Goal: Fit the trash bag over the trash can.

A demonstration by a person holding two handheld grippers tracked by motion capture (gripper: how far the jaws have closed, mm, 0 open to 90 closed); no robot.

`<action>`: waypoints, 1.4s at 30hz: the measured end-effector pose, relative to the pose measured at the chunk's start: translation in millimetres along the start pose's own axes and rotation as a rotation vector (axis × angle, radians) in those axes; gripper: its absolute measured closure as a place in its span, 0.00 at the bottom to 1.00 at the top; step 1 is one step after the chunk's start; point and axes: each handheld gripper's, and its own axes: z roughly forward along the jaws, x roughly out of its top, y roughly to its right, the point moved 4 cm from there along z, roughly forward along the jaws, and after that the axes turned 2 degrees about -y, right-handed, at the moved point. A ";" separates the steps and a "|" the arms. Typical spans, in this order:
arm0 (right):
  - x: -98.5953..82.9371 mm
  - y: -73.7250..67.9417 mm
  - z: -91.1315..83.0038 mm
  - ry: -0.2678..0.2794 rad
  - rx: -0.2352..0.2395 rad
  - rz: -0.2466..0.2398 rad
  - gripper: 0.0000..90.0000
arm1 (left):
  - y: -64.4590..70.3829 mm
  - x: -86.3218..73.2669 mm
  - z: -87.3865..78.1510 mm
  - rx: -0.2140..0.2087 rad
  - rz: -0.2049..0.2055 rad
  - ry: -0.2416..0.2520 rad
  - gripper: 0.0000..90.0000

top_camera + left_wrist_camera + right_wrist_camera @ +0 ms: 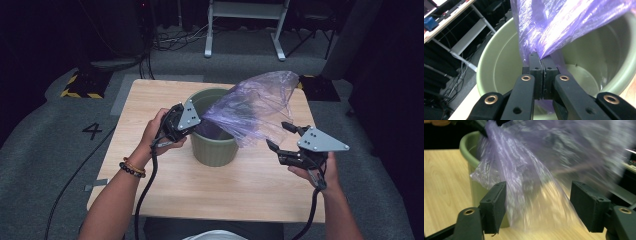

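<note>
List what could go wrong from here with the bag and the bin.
The left gripper pinches only a narrow fold of the purple bag, so the thin film may slip or tear when pulled. The right gripper is open beside the billowing bag and may miss its edge. Tugging sideways could tip the green bin.

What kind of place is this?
Probably a lab or recording studio: a small wooden table on grey carpet, a floor number 4, hazard-striped tape and loose cables.
</note>
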 end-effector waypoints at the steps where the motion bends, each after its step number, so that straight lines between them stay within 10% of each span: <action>1: -0.6 0.6 -0.7 0.002 0.002 0.010 0.33 | -0.9 -1.8 -0.9 0.000 -0.005 0.001 0.99; 8: -5.4 3.1 8.2 0.004 0.034 0.063 0.33 | -2.7 -10.7 -5.7 -0.007 -0.024 0.020 0.97; 19: -3.0 -4.2 23.6 0.048 0.072 -0.009 0.99 | -6.7 -23.2 -13.9 -0.033 -0.082 0.062 0.77; 30: 25.0 -23.4 26.7 0.075 0.112 -0.098 1.00 | 10.6 -1.7 -35.7 -0.044 -0.068 0.142 0.28; 42: 44.9 -50.0 23.2 0.049 0.184 -0.196 1.00 | 50.1 42.5 -43.3 -0.082 0.058 0.244 0.22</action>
